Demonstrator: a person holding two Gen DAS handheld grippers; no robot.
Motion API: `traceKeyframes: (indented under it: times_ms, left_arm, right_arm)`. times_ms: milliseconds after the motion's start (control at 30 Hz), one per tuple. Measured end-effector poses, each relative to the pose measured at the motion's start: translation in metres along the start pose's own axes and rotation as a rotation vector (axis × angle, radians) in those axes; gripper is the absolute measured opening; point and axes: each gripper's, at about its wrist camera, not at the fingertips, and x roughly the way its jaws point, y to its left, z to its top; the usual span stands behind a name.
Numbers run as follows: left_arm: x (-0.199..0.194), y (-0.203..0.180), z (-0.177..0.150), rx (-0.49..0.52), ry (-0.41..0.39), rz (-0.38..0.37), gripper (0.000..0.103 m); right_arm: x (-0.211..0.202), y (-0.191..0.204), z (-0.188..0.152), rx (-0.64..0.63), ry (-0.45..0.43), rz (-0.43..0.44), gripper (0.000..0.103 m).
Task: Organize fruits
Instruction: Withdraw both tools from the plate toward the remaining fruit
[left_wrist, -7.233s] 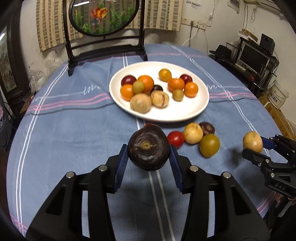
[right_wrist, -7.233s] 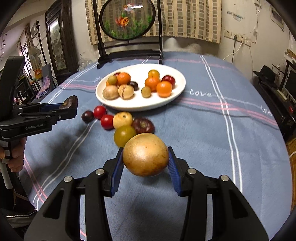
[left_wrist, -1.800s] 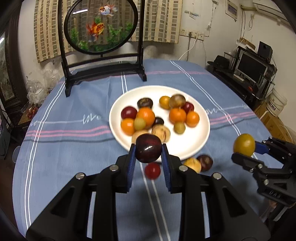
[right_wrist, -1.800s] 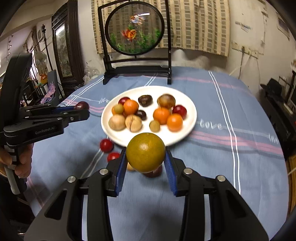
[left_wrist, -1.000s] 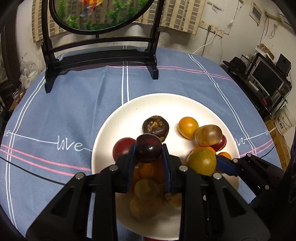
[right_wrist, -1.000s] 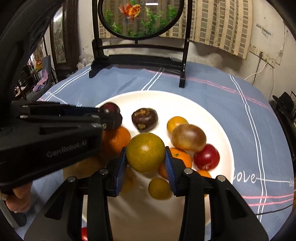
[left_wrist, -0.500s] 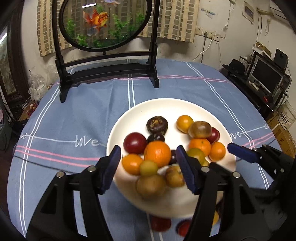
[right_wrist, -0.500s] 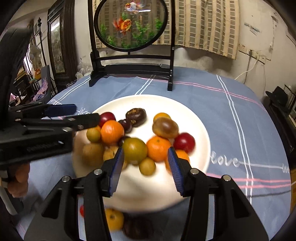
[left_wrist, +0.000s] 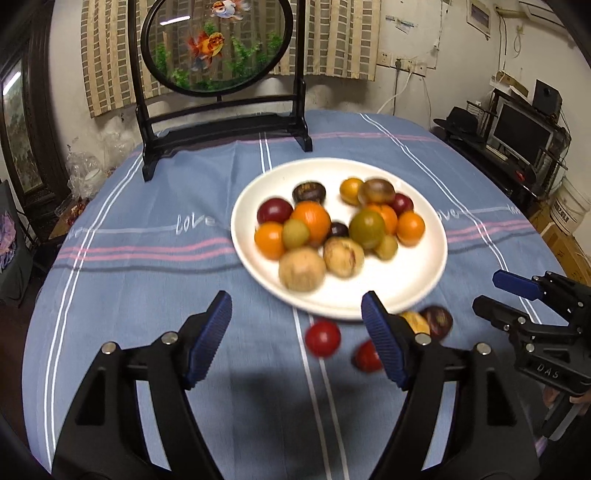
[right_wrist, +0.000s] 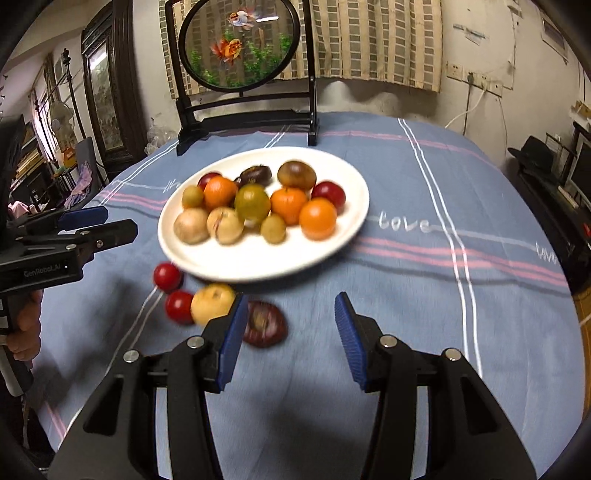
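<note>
Red fruit (left_wrist: 366, 356) half hidden behind left jaws; near plate (left_wrist: 347, 308) rim motion-blurred.

The left black plastic two-finger gripper (left_wrist: 295, 334) has angular, cut-out arms, silver screw heads at the joints and ribbed blue pads on its fingers (left_wrist: 208, 336). The right black plastic two-finger gripper (right_wrist: 286, 338) is built alike. White lettering marks each housing: "GenRobot.AI" on the left, "DAS" on the right.

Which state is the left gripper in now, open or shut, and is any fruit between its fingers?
Open and empty. The left gripper has just been opening; its blue pads stand wide apart, with only tablecloth between them.
</note>
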Motion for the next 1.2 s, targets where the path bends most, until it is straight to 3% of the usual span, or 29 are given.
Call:
traceKeyframes:
  times_ms: [367, 733, 1067, 1200]
  left_arm:
    - [-0.008, 0.003, -0.040, -0.028, 0.047, -0.006, 0.078]
    - [-0.003, 0.003, -0.056, -0.033, 0.065, 0.000, 0.079]
    - [0.008, 0.008, -0.059, -0.043, 0.089, 0.000, 0.080]
    - [0.012, 0.008, -0.061, -0.047, 0.096, -0.001, 0.080]
  right_arm:
    - [-0.007, 0.006, -0.036, 0.024, 0.037, 0.017, 0.050]
    - [-0.006, 0.012, -0.042, 0.020, 0.055, 0.025, 0.050]
    - [0.004, 0.023, -0.040, -0.013, 0.093, 0.017, 0.062]
    - [0.012, 0.030, -0.039, -0.051, 0.132, -0.001, 0.062]
